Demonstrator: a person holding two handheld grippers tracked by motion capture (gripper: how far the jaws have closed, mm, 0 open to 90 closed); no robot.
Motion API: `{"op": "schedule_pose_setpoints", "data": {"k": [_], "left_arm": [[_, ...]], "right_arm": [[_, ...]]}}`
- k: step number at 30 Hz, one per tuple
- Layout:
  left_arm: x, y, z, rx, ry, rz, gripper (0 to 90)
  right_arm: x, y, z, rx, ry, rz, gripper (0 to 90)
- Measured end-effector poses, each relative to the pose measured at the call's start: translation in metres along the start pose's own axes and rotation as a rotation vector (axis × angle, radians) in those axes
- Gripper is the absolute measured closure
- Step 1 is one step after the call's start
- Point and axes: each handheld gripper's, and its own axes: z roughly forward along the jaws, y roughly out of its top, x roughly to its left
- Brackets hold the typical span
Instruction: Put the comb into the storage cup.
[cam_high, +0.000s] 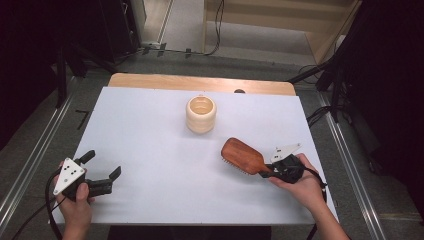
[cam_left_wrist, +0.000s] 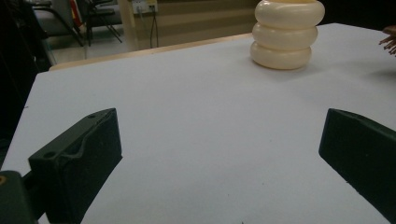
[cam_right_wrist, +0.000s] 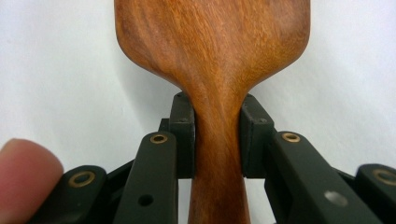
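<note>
Brush (cam_high: 243, 155) is held by its handle in the right gripper (cam_high: 272, 171), paddle head pointing ahead of the jaws and to their left, toward the middle of the table (cam_high: 150, 130). In the right gripper view the two jaws are clamped flat on either side of the narrow neck (cam_right_wrist: 217, 135), just behind where the wood flares into the head; the grip sits there, in my judgement, because the neck is the slimmest part and the flare stops the brush sliding forward. The wooden back faces up and bristles show along the lower edge in the high view, so the head appears to be at or just above the table surface; contact cannot be confirmed.

Cup (cam_high: 201, 114), a cream ribbed one, stands upright well ahead of the brush head, mouth open upward, nothing in it that can be seen. It is the likely destination, judging by the heading of the brush.

Left gripper (cam_high: 102, 172) rests near the table's near corner, jaws spread wide with nothing between them, well apart from both items. It looks parked clear of the working path.
</note>
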Motion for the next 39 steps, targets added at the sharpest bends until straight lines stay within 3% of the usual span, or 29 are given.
{"op": "schedule_pose_setpoints", "data": {"k": [28,39], "left_arm": [[0.0,0.0,0.0,-0.002,0.0,0.001,0.0],[-0.001,0.0,0.0,0.001,0.002,0.005,0.0]], "right_arm": [[0.023,0.041,0.014,-0.171,0.011,-0.02,69.5],[0.032,0.056,0.019,-0.212,0.01,-0.032,69.5]]}}
